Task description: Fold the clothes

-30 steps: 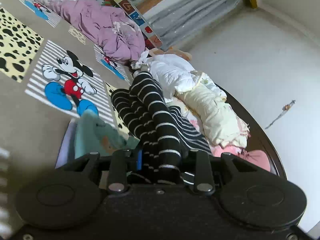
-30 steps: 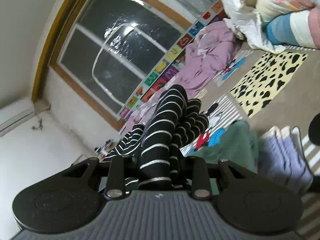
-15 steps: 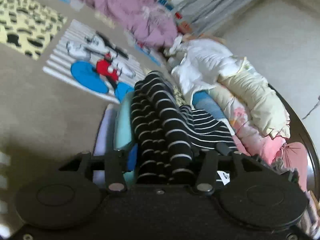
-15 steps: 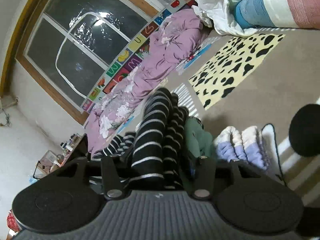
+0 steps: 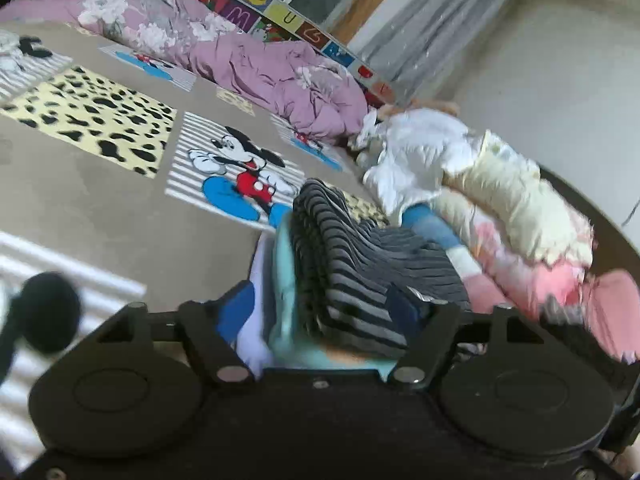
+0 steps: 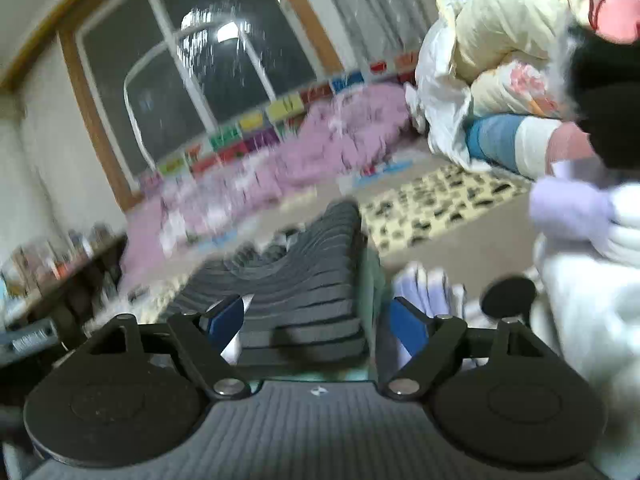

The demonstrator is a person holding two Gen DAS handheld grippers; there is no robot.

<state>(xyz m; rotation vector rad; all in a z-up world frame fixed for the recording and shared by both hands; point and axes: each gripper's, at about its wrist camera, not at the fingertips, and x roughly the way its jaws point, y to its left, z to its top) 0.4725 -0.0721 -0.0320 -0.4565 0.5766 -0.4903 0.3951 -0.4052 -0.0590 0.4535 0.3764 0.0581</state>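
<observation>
Bedroom scene: a bed (image 5: 100, 216) with a tan patchwork cover carries all the laundry, with a window behind it.

Progress, as judged. A striped garment (image 5: 352, 264) lies folded on top of a small stack near the bed edge. Beneath it sit a teal piece (image 5: 284, 280) and a lilac piece (image 5: 256, 336); three folded items can be counted in the stack, though more may be hidden below. Both views are blurred.

Left claw (image 5: 316, 320): fingers spread wide, one either side of the stack, gripping nothing. Right claw (image 6: 316, 320): fingers likewise apart, straddling the striped garment (image 6: 304, 292) without clamping it. The release appears complete.

Outstanding. An unfolded pile (image 5: 480, 200) lies just beyond the stack. At least four items show in it: one white, one cream, one pink, and one banded blue, white and pink. An exact count cannot be made. A purple duvet (image 5: 248, 64) lies bunched along the far side; one only.

Assessment: roughly half done; the pile remains to be folded.
</observation>
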